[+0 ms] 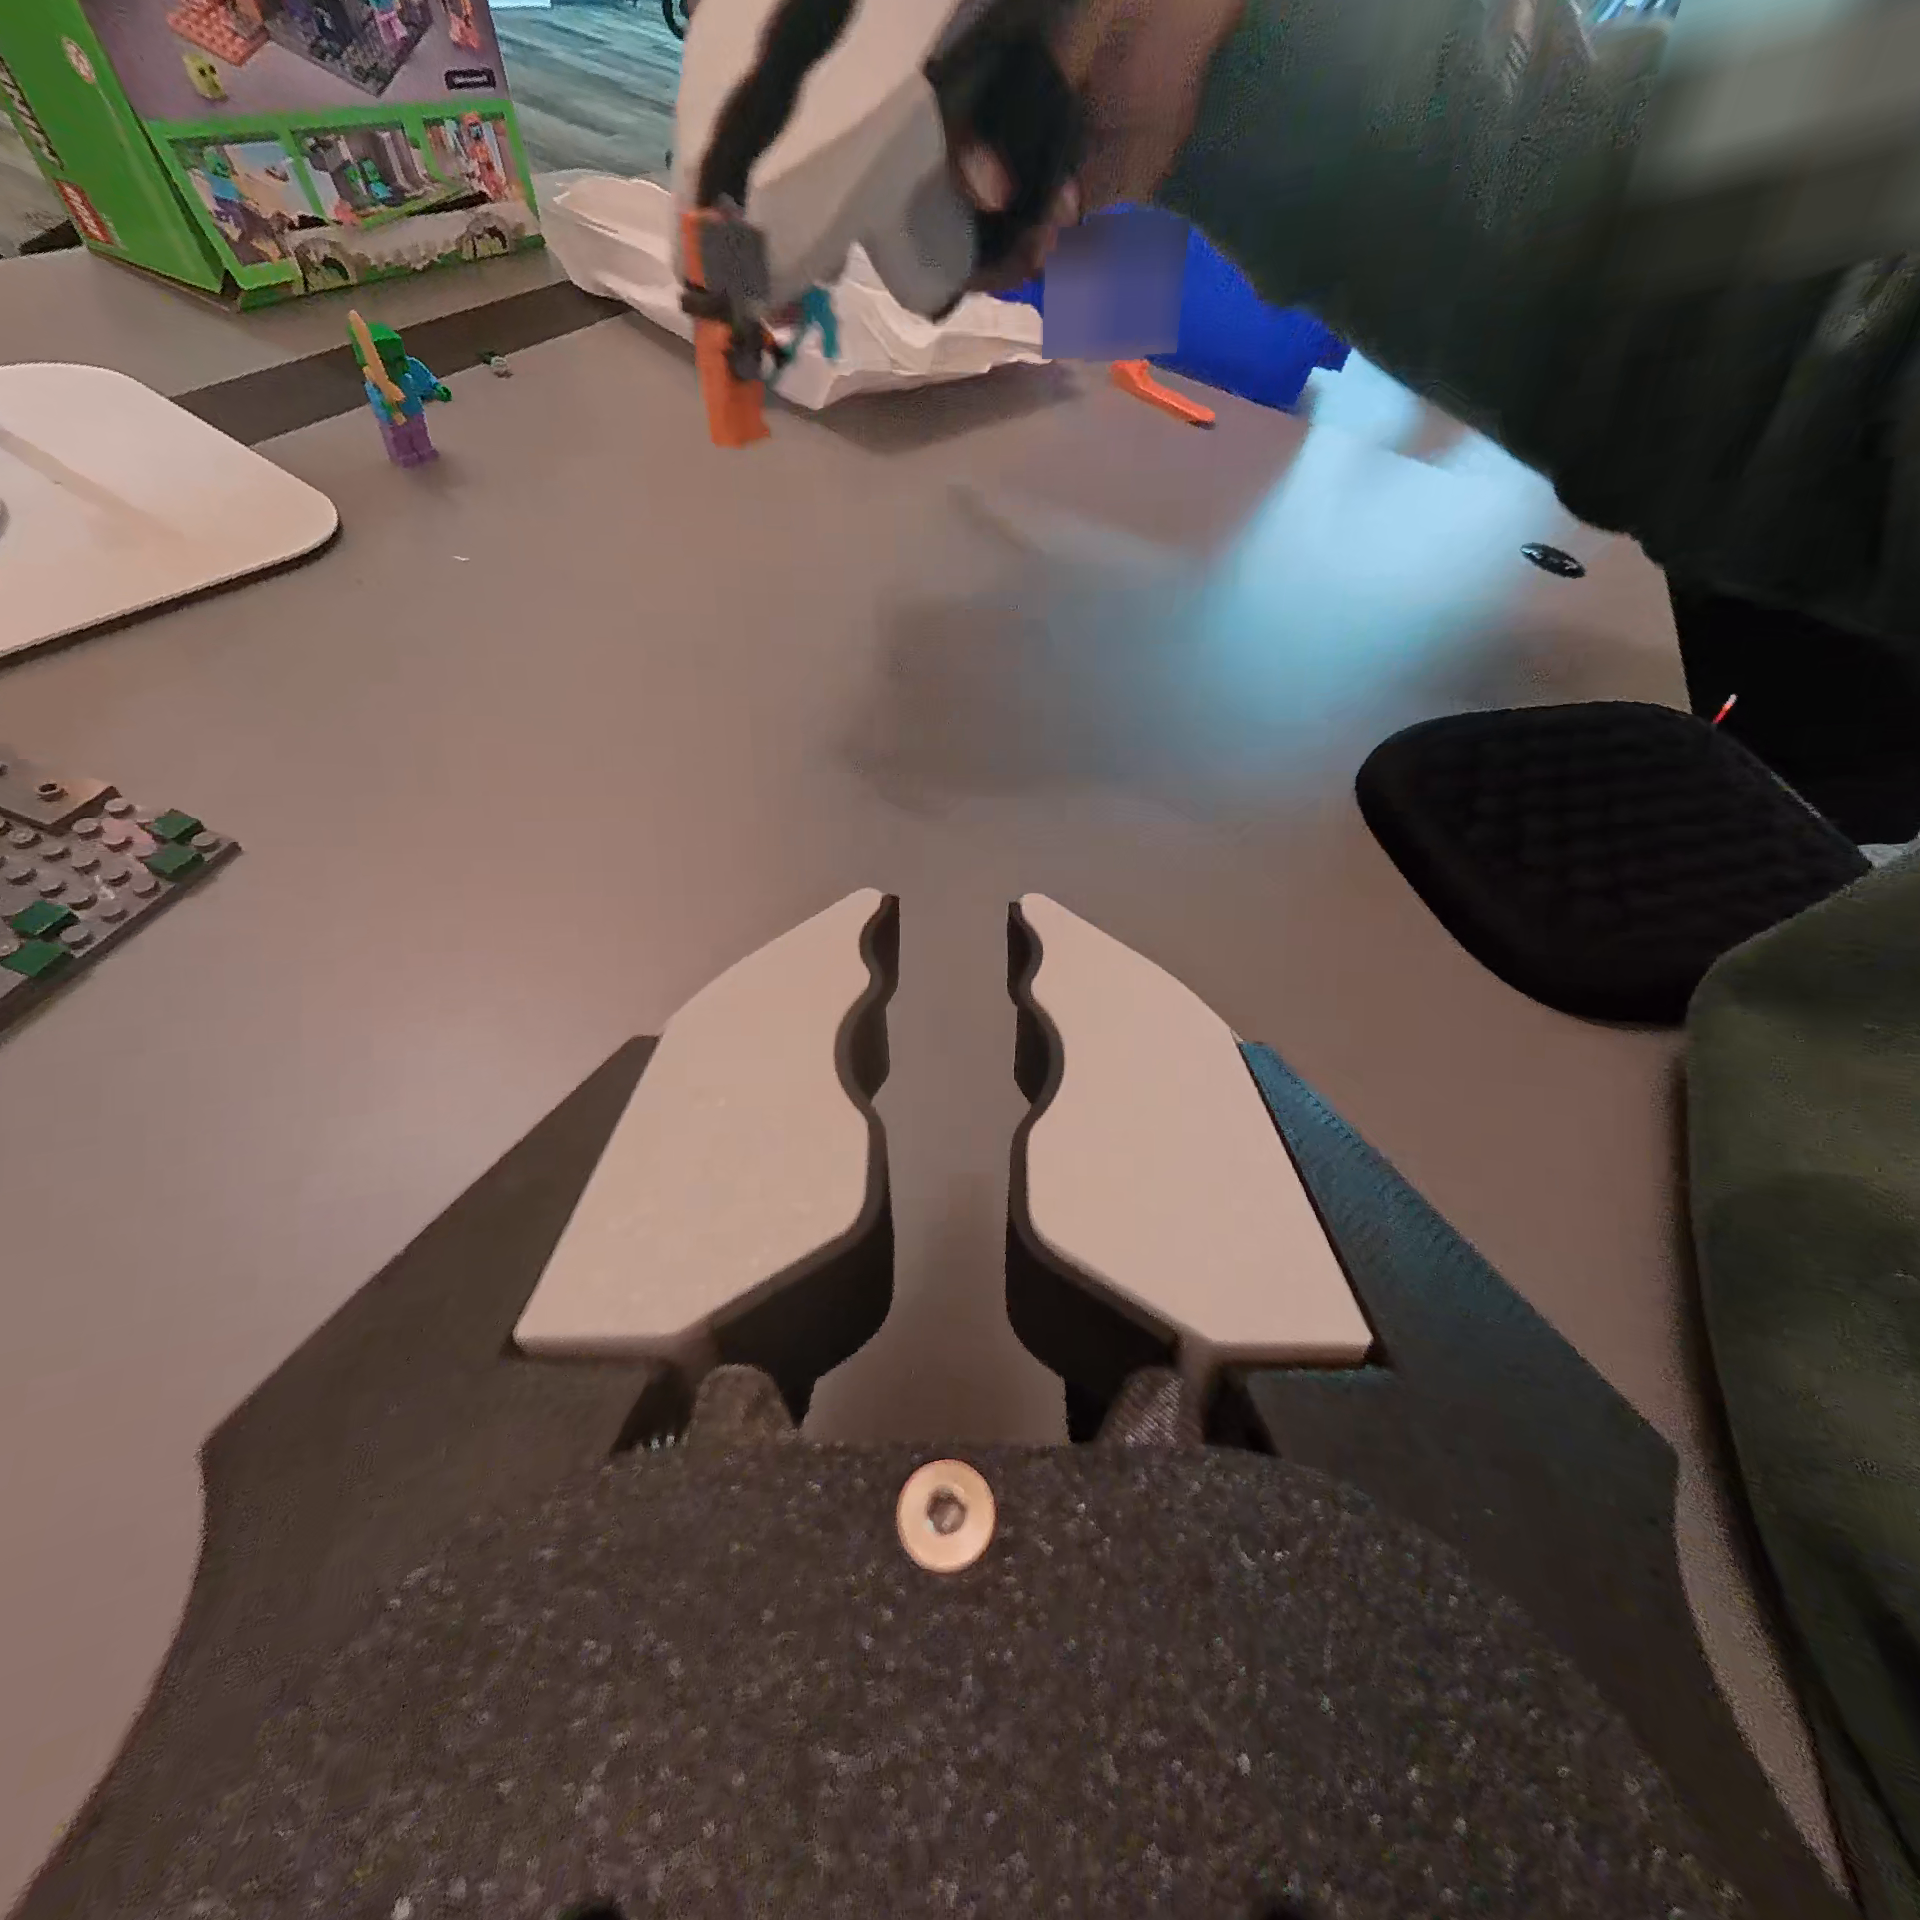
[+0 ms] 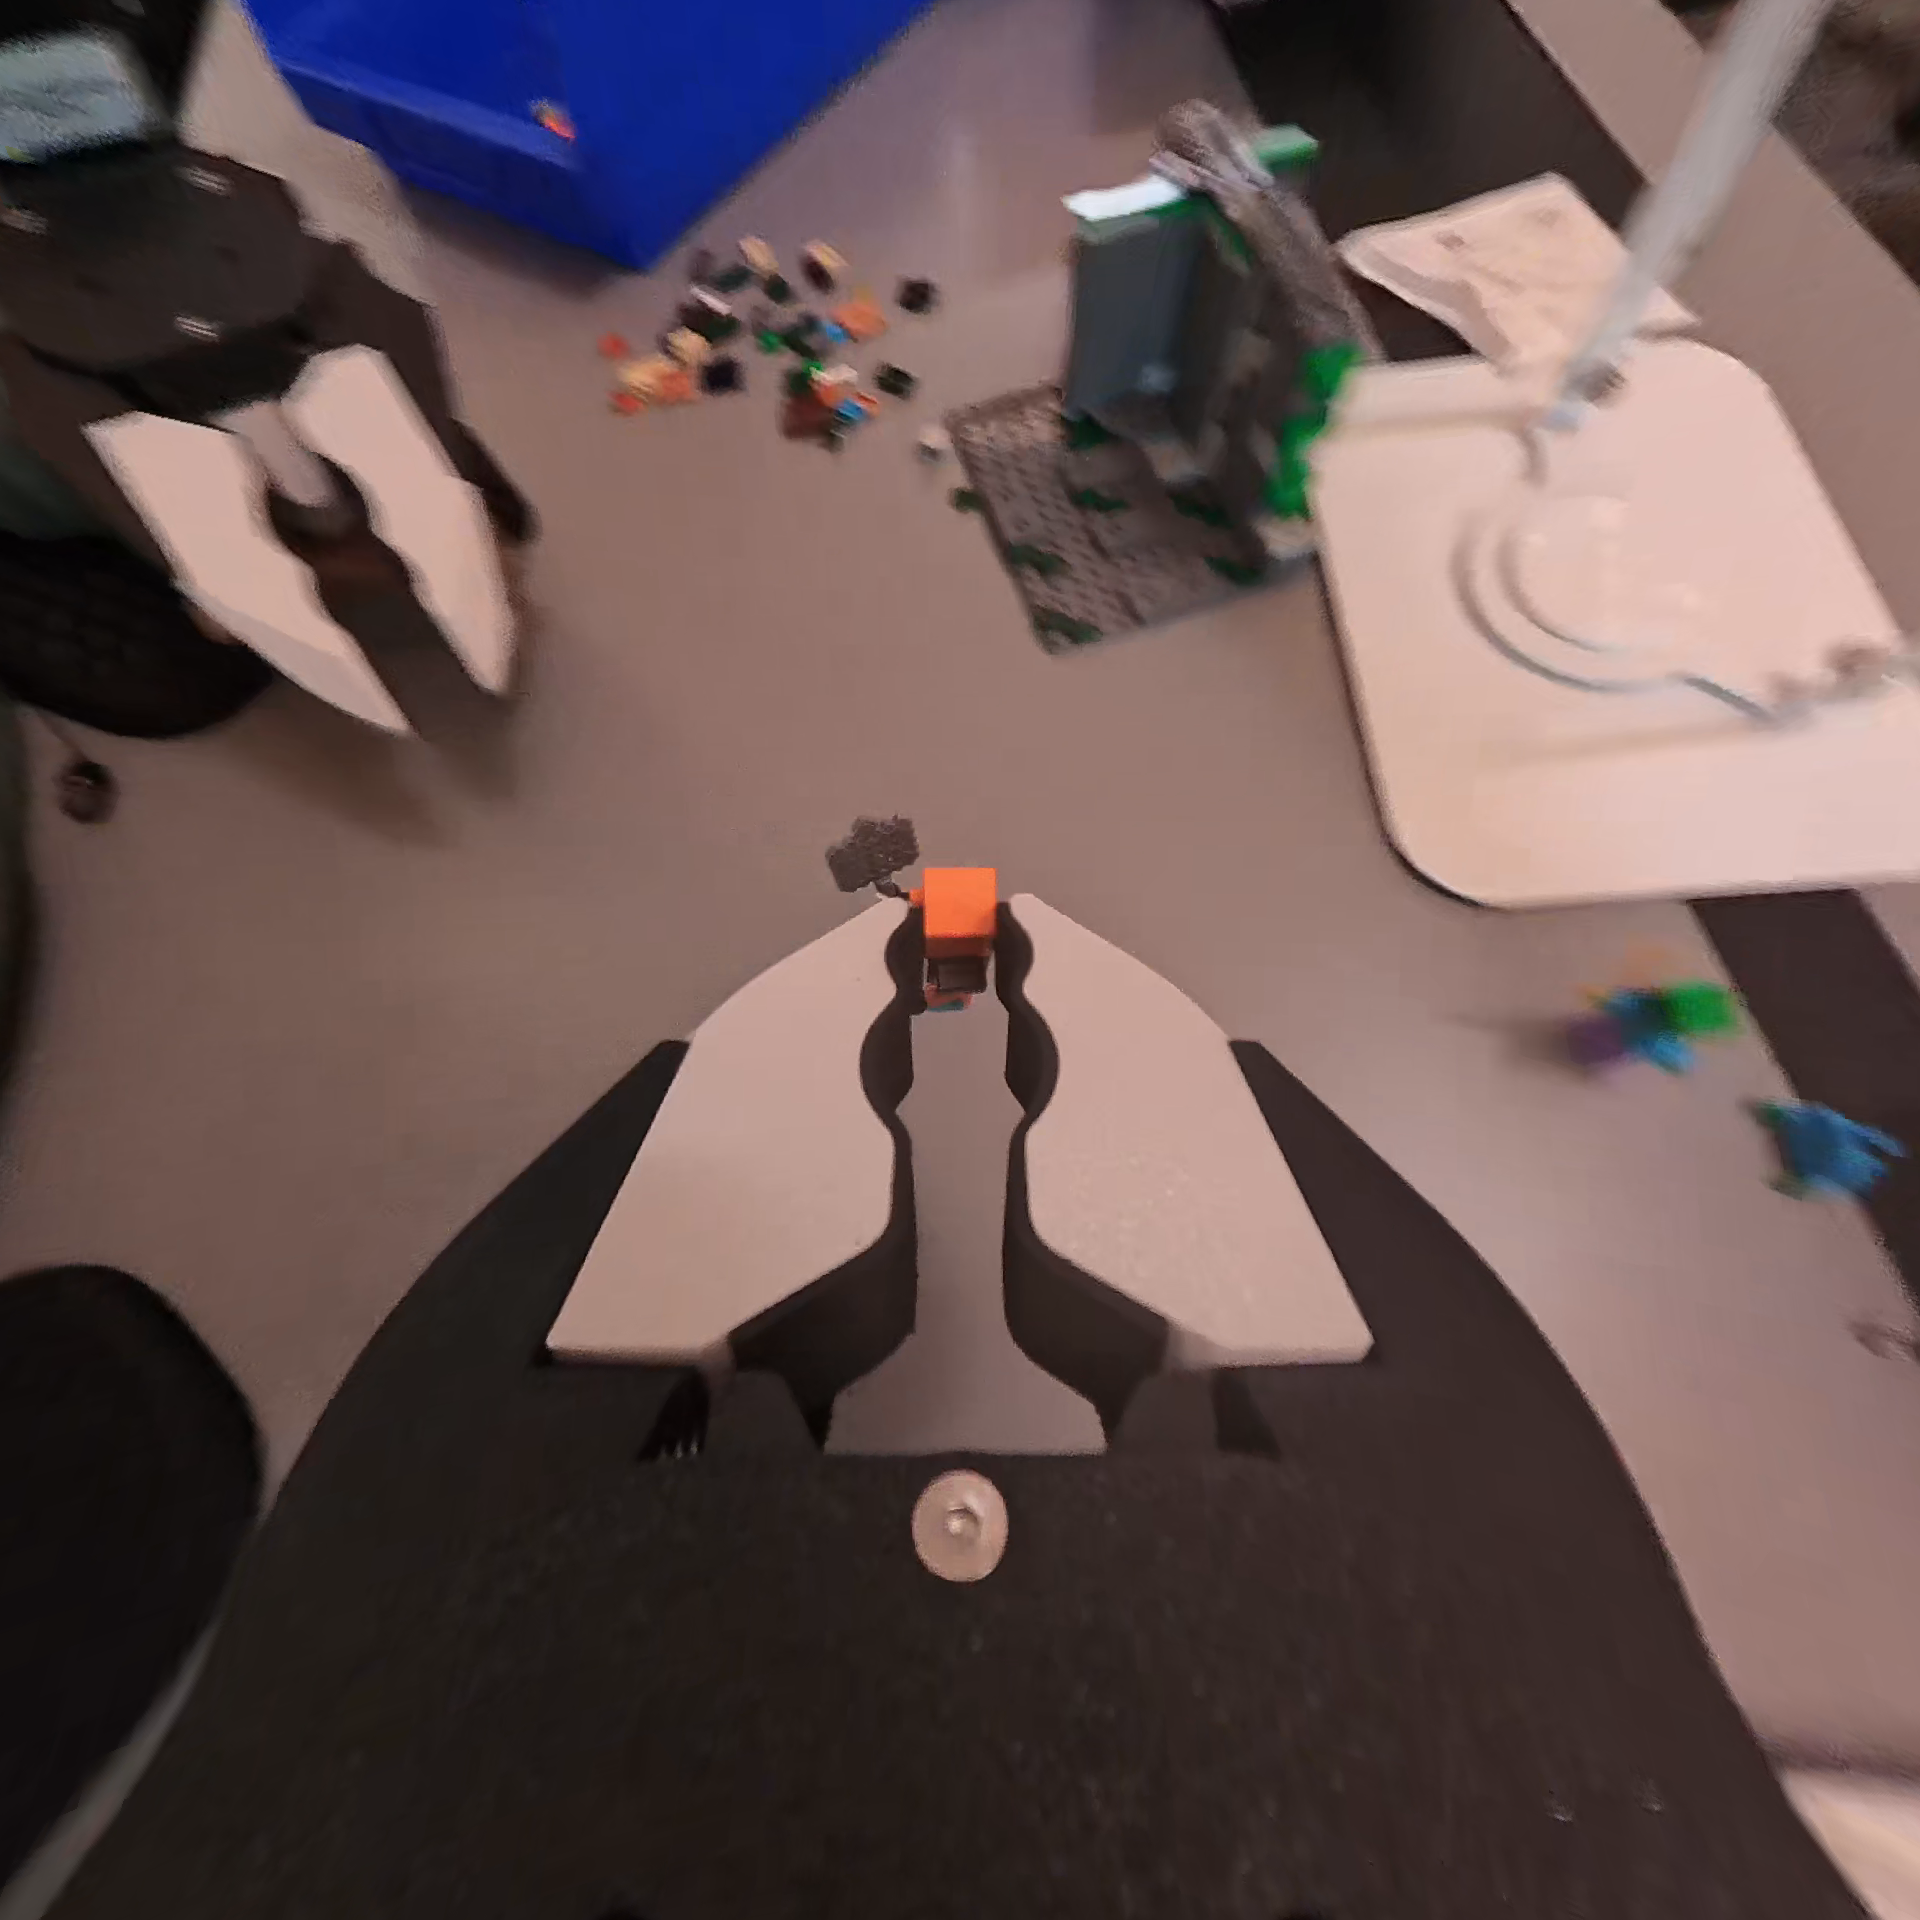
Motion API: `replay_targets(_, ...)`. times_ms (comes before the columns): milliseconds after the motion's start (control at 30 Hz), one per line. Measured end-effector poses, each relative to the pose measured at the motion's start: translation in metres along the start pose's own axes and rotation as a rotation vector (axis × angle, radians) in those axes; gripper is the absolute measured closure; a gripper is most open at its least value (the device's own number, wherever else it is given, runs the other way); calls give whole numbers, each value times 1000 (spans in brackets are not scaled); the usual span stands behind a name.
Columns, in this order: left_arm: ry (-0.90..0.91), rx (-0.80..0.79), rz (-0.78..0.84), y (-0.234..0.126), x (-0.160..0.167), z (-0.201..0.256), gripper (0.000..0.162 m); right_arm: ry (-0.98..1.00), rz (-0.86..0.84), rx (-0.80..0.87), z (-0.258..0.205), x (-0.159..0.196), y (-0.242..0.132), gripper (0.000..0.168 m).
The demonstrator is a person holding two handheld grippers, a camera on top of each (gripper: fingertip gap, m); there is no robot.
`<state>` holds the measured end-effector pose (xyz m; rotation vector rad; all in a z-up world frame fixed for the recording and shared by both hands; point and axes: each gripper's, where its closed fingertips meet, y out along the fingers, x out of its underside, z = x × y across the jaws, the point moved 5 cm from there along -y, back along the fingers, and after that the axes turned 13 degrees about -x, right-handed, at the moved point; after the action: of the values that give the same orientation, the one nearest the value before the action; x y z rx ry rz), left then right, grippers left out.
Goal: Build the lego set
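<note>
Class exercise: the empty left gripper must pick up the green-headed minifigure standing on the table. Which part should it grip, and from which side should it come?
Grip the minifigure across its torso, coming level from the front, with the left gripper open. It stands upright, apart from the box, with bare table around it. Its raised yellow piece and arms stick out up top, so a lower, narrower hold probably suits best.

Soft, even indoor light fell on the counter (image 1: pixel 644 665), with faint shadows. Motion blur smeared the right wrist view's edges. A pale glare patch (image 1: pixel 1340 582) washed the counter's far right side.
</note>
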<state>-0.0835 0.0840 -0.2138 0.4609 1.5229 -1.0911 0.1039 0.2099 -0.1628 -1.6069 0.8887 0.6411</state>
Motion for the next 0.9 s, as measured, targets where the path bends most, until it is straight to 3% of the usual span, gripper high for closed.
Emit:
replay_targets(200,39,-24,-17,6,6,-2,145,82,-46,165,99,30,-59,156)
replay_targets(400,73,-25,-18,12,9,-1,146,98,-55,164,157,48,-55,156)
replay_targets(900,61,-17,-37,15,10,-2,149,125,-63,90,183,67,-38,156)
